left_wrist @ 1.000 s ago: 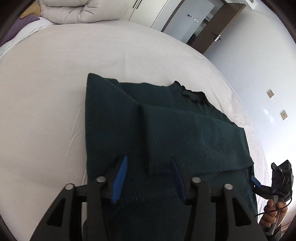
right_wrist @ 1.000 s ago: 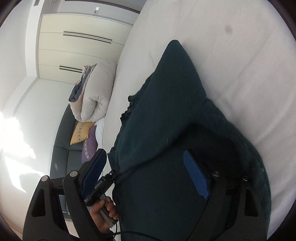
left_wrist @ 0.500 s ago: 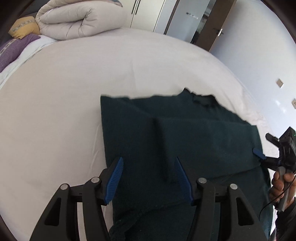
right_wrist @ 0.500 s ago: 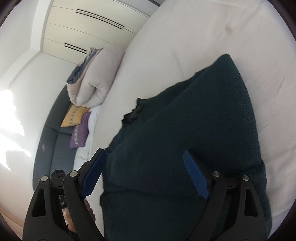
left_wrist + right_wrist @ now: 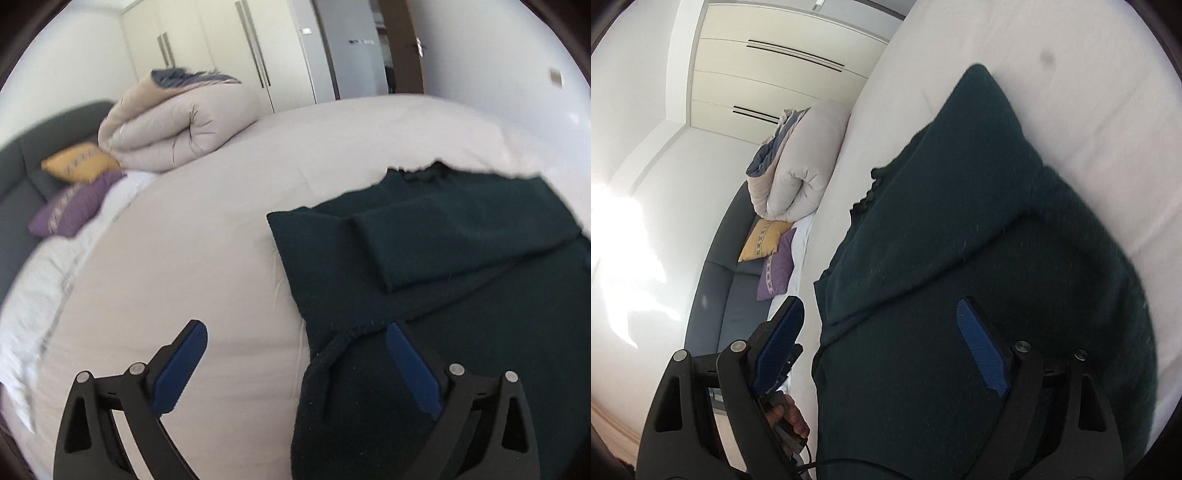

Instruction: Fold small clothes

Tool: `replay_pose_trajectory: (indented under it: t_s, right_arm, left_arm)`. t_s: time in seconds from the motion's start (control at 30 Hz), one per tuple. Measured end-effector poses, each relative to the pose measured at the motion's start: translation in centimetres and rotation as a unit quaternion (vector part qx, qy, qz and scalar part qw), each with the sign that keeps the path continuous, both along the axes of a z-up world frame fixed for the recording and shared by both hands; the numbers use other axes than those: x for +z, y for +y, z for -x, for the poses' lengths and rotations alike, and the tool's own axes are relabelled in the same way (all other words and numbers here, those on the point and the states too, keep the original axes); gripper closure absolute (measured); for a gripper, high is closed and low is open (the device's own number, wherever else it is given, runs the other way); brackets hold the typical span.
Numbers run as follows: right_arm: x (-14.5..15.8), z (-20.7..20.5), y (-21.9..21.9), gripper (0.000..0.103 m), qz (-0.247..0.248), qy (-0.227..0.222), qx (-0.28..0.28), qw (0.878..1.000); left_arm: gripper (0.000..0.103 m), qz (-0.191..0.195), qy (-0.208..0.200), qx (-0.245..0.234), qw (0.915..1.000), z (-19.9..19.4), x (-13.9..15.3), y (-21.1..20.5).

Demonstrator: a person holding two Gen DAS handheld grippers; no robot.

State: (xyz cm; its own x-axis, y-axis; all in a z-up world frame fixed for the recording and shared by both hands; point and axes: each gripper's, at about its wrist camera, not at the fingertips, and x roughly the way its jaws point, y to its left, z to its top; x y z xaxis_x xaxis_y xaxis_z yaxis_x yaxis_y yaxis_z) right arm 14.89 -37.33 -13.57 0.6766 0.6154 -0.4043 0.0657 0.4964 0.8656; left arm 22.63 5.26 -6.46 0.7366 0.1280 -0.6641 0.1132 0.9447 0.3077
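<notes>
Sweater (image 5: 461, 258) released; left claw (image 5: 295, 365) just opened

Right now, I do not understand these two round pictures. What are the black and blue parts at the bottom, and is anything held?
Each picture comes from a camera on a hand-held gripper, looking along its jaws. A person carries one in each hand. The left gripper has just been opening; nothing is gripped, though the dark green sweater has an edge between the jaws. The right gripper also stands open over the sweater, holding nothing. The sweater lies partly folded on a white bed, with a rolled duvet further back.
</notes>
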Motion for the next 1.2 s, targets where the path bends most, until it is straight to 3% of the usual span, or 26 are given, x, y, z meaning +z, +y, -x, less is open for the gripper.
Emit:
replay_pose_trajectory:
  t_s: [0.07, 0.17, 0.4, 0.53, 0.8, 1.03, 1.13, 1.2]
  right_arm:
    - [-0.7, 0.3, 1.0, 0.018, 0.016, 0.002, -0.003, 1.0]
    - [-0.6, 0.3, 1.6, 0.018, 0.02, 0.002, -0.005, 1.0]
    - [-1.0, 1.1, 1.2, 0.018, 0.012, -0.008, -0.012, 1.0]
    - [-0.9, 1.3, 1.4, 0.018, 0.018, -0.009, -0.014, 1.0]
    - [-0.9, 1.7, 1.0, 0.018, 0.017, -0.009, -0.015, 1.0]
    - [-1.2, 1.5, 0.8, 0.018, 0.032, -0.01, -0.006, 0.999]
    - [-0.7, 2.1, 0.4, 0.018, 0.019, -0.006, -0.002, 1.0]
    - [-0.2, 2.9, -0.2, 0.018, 0.005, -0.003, 0.006, 1.0]
  left_arm:
    - [0.004, -0.053, 0.003, 0.004, 0.9986, -0.8, -1.7, -1.3]
    - [0.005, -0.073, 0.0, 0.054, 0.9958, -2.1, -2.7, 0.5]
    - [0.004, -0.017, 0.005, 0.121, 0.9925, -2.8, -2.6, 4.2]
    - [0.003, 0.04, 0.017, 0.159, 0.9864, -2.9, -2.6, 6.7]
    - [0.0, 0.081, 0.032, 0.203, 0.9753, -2.3, -3.8, 8.6]
    - [0.0, 0.164, 0.081, 0.188, 0.9648, -1.8, -3.6, 9.9]
    - [0.001, 0.157, 0.084, 0.188, 0.966, 0.2, -1.5, 9.0]
    - [0.001, 0.154, 0.065, 0.167, 0.9718, 1.5, 0.6, 8.1]
